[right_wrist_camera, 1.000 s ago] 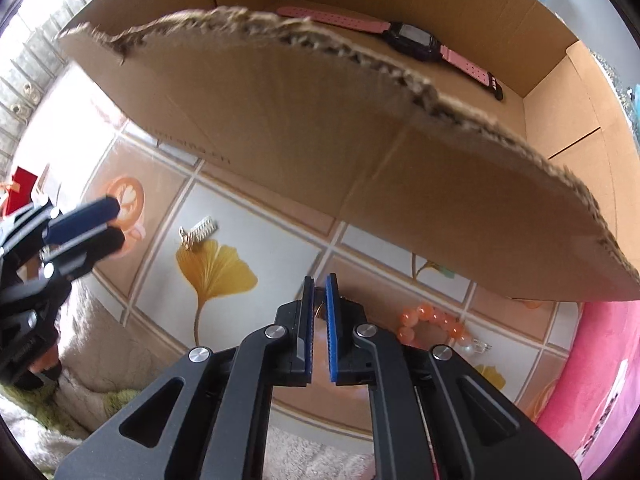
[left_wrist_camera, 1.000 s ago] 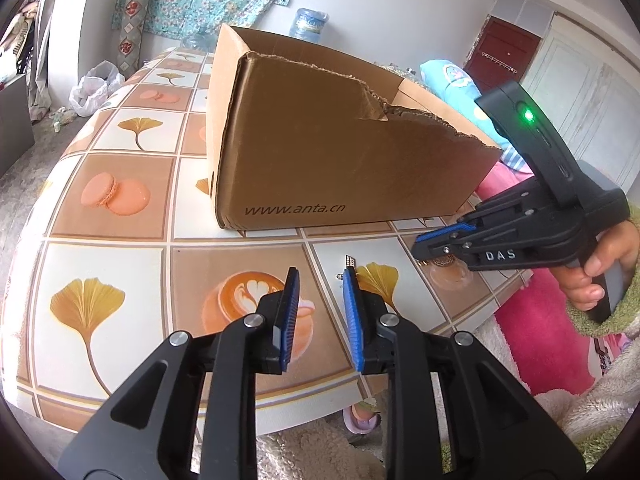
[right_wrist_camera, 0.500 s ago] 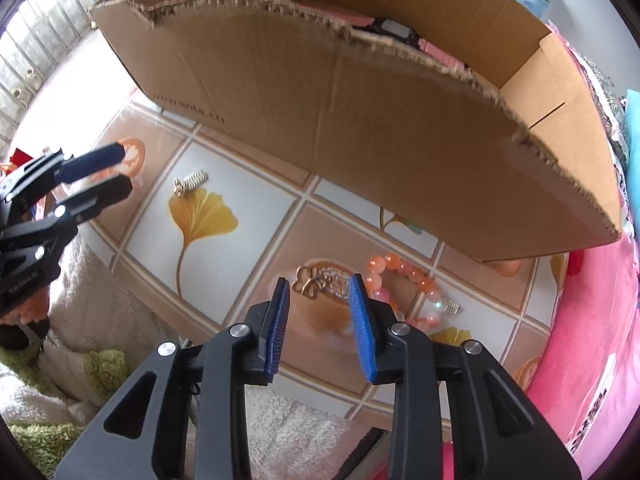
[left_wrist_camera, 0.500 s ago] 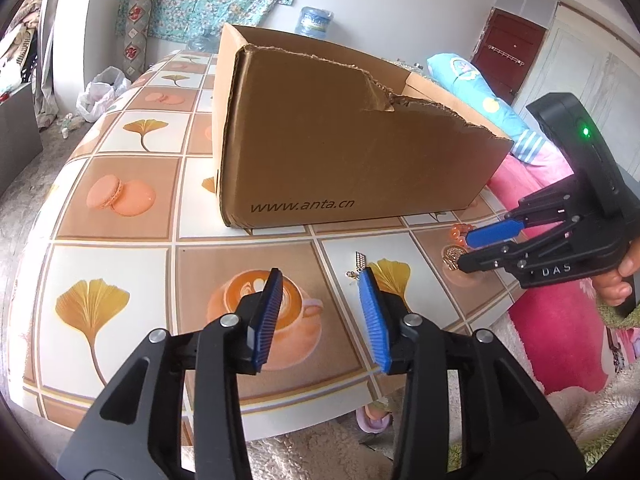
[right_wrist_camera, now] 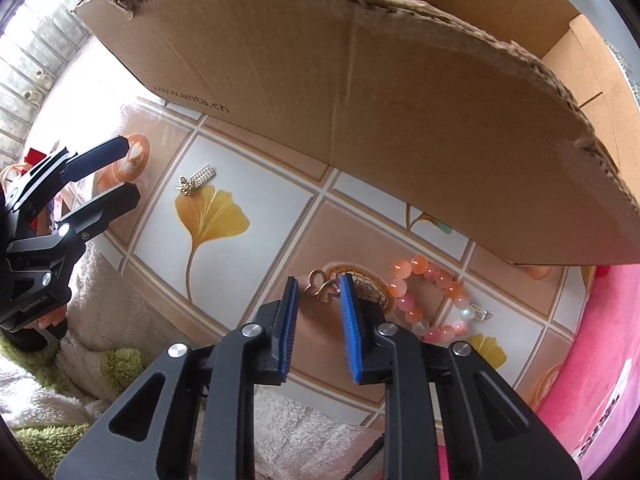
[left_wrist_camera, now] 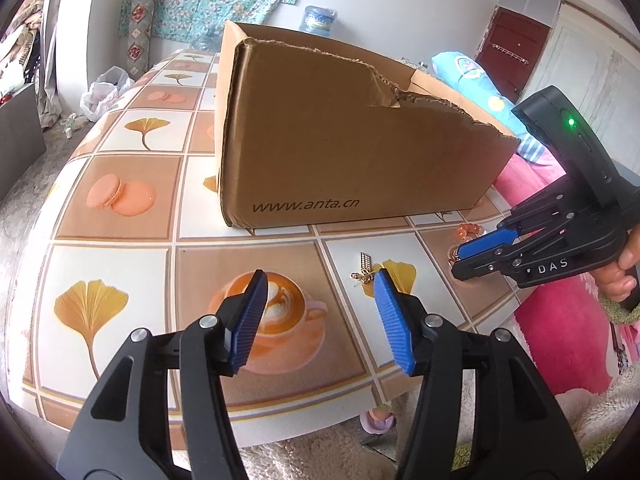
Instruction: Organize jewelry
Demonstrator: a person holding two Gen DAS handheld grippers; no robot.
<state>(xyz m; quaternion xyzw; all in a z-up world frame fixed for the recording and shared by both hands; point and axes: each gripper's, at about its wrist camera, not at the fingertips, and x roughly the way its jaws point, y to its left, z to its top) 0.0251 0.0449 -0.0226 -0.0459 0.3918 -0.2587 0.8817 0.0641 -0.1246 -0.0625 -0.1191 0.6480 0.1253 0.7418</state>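
A torn cardboard box (left_wrist_camera: pixel 352 160) stands on the tiled table; it also fills the top of the right wrist view (right_wrist_camera: pixel 380 92). A gold butterfly pendant (right_wrist_camera: pixel 320 289) lies just ahead of my open right gripper (right_wrist_camera: pixel 318 302), between its fingertips. An orange and pink bead bracelet (right_wrist_camera: pixel 430 296) lies to its right, with a small silver charm (right_wrist_camera: pixel 481 313) beside it. A silver and gold earring (right_wrist_camera: pixel 195 180) lies near the box; in the left wrist view it (left_wrist_camera: pixel 363 269) sits just ahead of my open, empty left gripper (left_wrist_camera: pixel 320 300). The right gripper (left_wrist_camera: pixel 476 254) shows at the right.
The table edge (left_wrist_camera: pixel 280 420) runs close below both grippers, with a fluffy white cover (right_wrist_camera: pixel 304 428) under it. A pink blanket (left_wrist_camera: pixel 560 340) lies to the right. A water bottle (left_wrist_camera: pixel 318 20) stands behind the box.
Both grippers opened from nearly shut. The right gripper pulled back from over the box and came down to the butterfly pendant. The left gripper moved closer to the earring.
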